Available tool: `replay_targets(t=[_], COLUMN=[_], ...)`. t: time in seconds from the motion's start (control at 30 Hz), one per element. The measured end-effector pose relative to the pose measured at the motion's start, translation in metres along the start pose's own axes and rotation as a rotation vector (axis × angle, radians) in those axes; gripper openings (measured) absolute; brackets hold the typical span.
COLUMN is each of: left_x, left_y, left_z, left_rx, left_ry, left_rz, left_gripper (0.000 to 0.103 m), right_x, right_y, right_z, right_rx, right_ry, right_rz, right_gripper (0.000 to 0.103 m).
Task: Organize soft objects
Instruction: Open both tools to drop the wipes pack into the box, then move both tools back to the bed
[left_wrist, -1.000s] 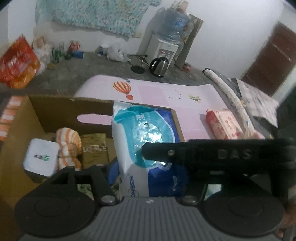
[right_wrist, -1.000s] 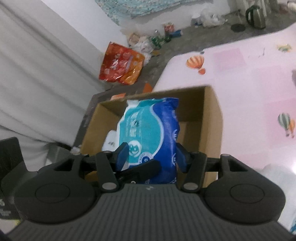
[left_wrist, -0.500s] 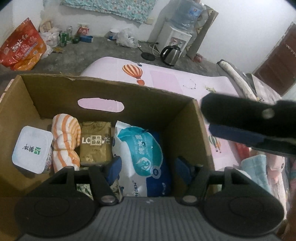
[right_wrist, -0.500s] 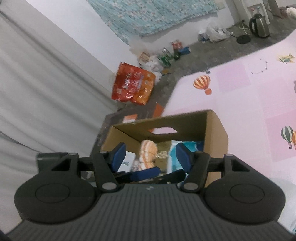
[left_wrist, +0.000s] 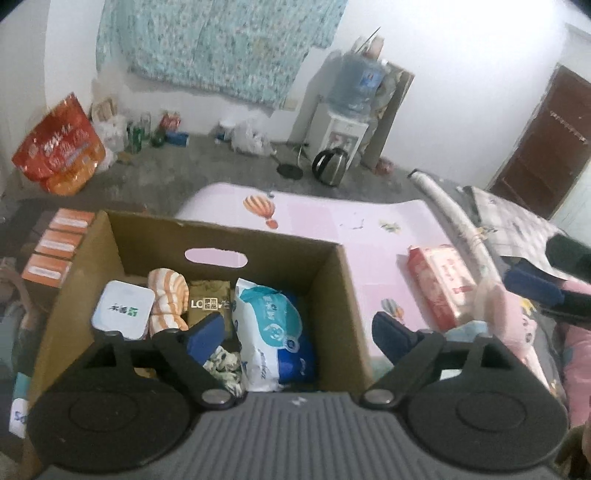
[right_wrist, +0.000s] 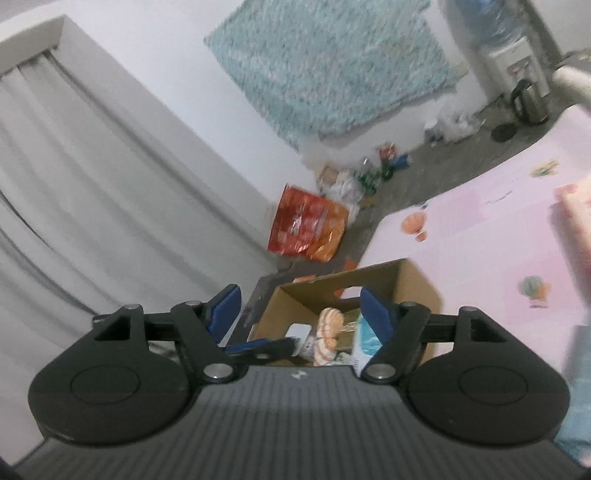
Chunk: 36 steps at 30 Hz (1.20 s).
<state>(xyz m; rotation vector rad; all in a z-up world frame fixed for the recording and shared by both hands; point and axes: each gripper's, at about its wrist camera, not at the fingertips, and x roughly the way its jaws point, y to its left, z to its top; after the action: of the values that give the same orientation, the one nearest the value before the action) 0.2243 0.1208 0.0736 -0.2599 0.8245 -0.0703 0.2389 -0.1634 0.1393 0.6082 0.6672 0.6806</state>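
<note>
Below the left hand-held gripper, whose fingers stand apart and empty, one cardboard box holds one blue-and-white tissue pack, one orange-striped rolled towel, one brown pack and one white tub. Right of it, one red wipes pack lies on the pink balloon-print mat, concrete floor beyond. The right hand-held gripper is likewise spread, above the box's near rim.

Showing matt brown corrugated cardboard box at 6 o'clock, holding glossy blue-and-white plastic tissue pack beside soft orange-striped rolled cloth. Lying beneath, smooth pink printed foam mat. Gleaming at 12 o'clock, shiny metal kettle on rough grey concrete floor.
</note>
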Motion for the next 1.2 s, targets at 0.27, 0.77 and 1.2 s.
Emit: replay_targets(t=[0.27,0.77,1.2], left_x=[-0.067,-0.03,0.128], left_y=[-0.05,-0.192,-0.265], left_z=[-0.043,-0.103,-0.075], left_rx=[0.124,0.375,0.349], left_ry=[-0.075,0.039,0.364], left_rz=[-0.082,-0.244,-0.174], left_gripper=[0.099,0.103,0.103], right_x=[-0.119,-0.186,-0.162], right_y=[-0.047,-0.169,-0.215], right_z=[-0.044,-0.161,-0.172], right_rx=[0.028,0.301,0.304], right_ry=[-0.095,-0.168,-0.148], right_rz=[-0.159,-0.291,-0.351], right_gripper=[0.078,0.079,0.079])
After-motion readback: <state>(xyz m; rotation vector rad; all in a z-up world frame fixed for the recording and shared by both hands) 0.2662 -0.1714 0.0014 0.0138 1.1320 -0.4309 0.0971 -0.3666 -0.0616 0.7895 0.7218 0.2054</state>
